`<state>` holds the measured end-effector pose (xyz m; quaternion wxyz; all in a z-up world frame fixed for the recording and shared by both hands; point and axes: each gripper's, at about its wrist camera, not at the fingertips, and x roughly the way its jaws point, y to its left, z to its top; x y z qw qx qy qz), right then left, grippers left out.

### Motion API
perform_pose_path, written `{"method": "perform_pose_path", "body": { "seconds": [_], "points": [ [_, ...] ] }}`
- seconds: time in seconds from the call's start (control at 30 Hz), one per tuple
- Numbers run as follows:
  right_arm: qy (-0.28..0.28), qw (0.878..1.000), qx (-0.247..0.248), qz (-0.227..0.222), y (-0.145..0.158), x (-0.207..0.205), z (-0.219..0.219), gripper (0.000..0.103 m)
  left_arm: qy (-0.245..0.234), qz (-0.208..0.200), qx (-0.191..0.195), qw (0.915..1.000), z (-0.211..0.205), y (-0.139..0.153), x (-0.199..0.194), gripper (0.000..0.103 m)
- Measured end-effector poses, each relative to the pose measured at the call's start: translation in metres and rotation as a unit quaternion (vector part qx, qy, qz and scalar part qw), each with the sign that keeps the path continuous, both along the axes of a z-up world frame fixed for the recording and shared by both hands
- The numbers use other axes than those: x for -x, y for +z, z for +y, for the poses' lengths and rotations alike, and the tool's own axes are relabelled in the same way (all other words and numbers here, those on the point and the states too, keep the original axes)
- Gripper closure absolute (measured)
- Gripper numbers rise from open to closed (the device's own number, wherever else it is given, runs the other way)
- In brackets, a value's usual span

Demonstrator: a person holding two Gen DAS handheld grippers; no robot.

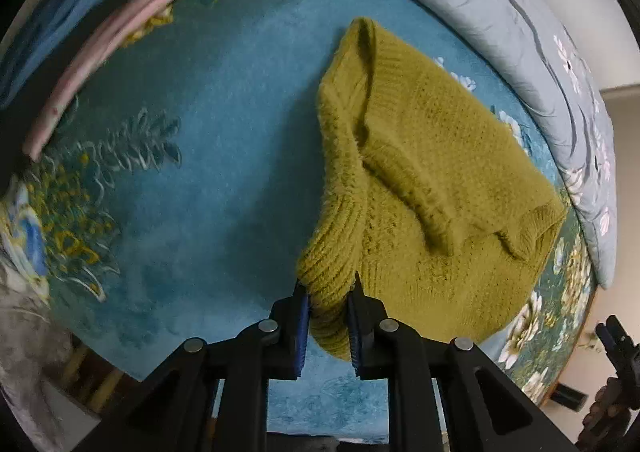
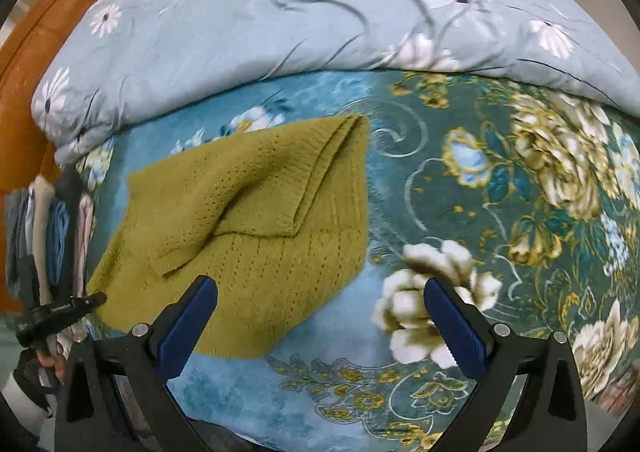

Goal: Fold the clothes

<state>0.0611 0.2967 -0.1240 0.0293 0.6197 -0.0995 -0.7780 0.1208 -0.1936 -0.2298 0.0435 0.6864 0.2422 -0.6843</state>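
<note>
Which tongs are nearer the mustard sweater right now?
Left. The left tongs are shut on the mustard sweater at its ribbed edge; the right tongs hang open just off its near edge, touching nothing.

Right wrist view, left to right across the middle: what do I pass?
Stack of clothes → olive sweater → bare floral blanket. The duvet lies behind them all.
</note>
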Motion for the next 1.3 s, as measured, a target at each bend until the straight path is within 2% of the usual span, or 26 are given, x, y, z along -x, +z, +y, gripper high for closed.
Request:
{"method": "perform_pose_path", "body": {
  "seconds": [0.1, 0.13, 0.27, 0.33, 0.43, 0.57, 0.63, 0.7, 0.83, 0.93, 1.13, 1.23, 1.3],
  "points": [
    [0.034, 0.999, -0.006, 0.013, 0.002, 0.009, -0.017, 0.0, -0.002, 0.007, -0.01, 0.9999, 0.006, 0.004, -0.004, 0.075],
    [0.045, 0.999, -0.008, 0.018, 0.002, 0.011, -0.023, 0.0, -0.015, 0.012, -0.005, 0.9998, 0.009, 0.009, -0.007, 0.07],
    [0.09, 0.995, -0.016, 0.036, 0.005, 0.023, -0.046, 0.0, -0.065, 0.052, 0.029, 0.9961, 0.028, 0.034, -0.007, 0.06],
    [0.113, 0.992, -0.02, 0.045, 0.006, 0.029, -0.058, 0.0, -0.082, 0.08, 0.04, 0.9926, 0.037, 0.049, -0.005, 0.045],
    [0.146, 0.987, -0.026, 0.058, 0.008, 0.037, -0.075, 0.0, -0.077, 0.13, 0.028, 0.9881, 0.05, 0.07, 0.004, 0.039],
    [0.156, 0.982, -0.023, 0.104, 0.02, 0.045, -0.093, 0.0, -0.06, 0.164, 0.017, 0.9845, 0.064, 0.079, 0.028, 0.038],
    [0.154, 0.981, -0.006, 0.122, 0.022, 0.048, -0.098, 0.0, -0.058, 0.178, 0.013, 0.9822, 0.067, 0.083, 0.036, 0.036],
    [0.154, 0.979, 0.005, 0.134, 0.021, 0.05, -0.103, 0.0, -0.066, 0.176, 0.016, 0.9819, 0.067, 0.078, 0.04, 0.033],
    [0.179, 0.979, -0.045, 0.083, -0.01, 0.054, -0.102, 0.0, -0.051, 0.146, 0.007, 0.9879, 0.055, 0.051, 0.037, 0.032],
    [0.188, 0.979, -0.052, 0.065, -0.031, 0.054, -0.094, 0.0, -0.035, 0.118, -0.002, 0.9924, 0.047, 0.028, 0.034, 0.032],
    [0.207, 0.976, -0.065, 0.028, -0.073, 0.053, -0.077, 0.0, -0.067, 0.083, -0.01, 0.9943, 0.066, -0.016, 0.045, 0.032],
    [0.216, 0.974, -0.071, 0.01, -0.094, 0.052, -0.068, 0.002, -0.043, 0.062, -0.032, 0.9966, 0.068, -0.037, 0.05, 0.032],
    [0.226, 0.971, -0.077, 0.0, -0.108, 0.052, -0.064, 0.006, -0.022, 0.053, -0.045, 0.9973, 0.067, -0.049, 0.052, 0.032]
  ]
}}
